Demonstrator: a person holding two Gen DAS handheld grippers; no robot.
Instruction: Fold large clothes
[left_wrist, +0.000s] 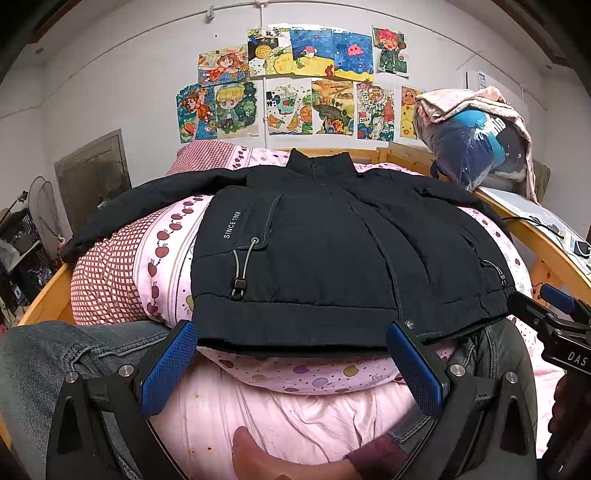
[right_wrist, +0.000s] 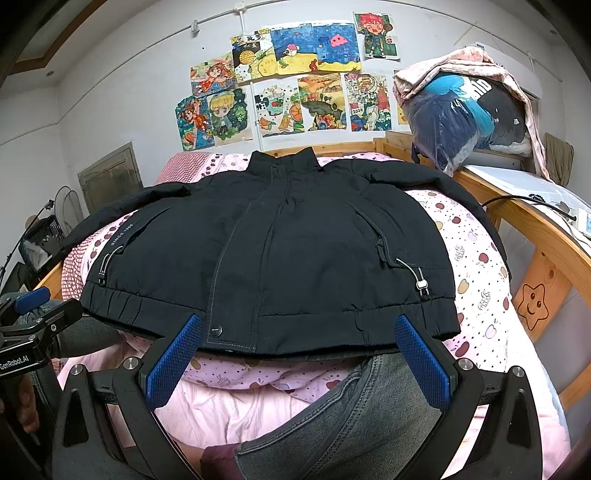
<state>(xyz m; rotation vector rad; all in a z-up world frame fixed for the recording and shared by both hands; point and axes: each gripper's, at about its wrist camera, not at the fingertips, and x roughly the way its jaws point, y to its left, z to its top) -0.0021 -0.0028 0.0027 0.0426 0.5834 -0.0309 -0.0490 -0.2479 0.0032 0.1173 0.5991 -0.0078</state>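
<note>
While the black jacket (left_wrist: 314, 251) lies flat on the bed's quilt (left_wrist: 122, 266), I hold both grippers, left (left_wrist: 291, 332) and right (right_wrist: 299, 328), spread empty at its hem.

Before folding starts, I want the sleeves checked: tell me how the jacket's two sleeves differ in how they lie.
The left sleeve stretches out flat across the quilt toward the bed's wooden rail, its full length visible. The right sleeve runs out and then drops over the quilt's far edge, so its end is hidden. Both are black, unfolded, and spread away from the jacket body. Neither gripper touches them.
</note>
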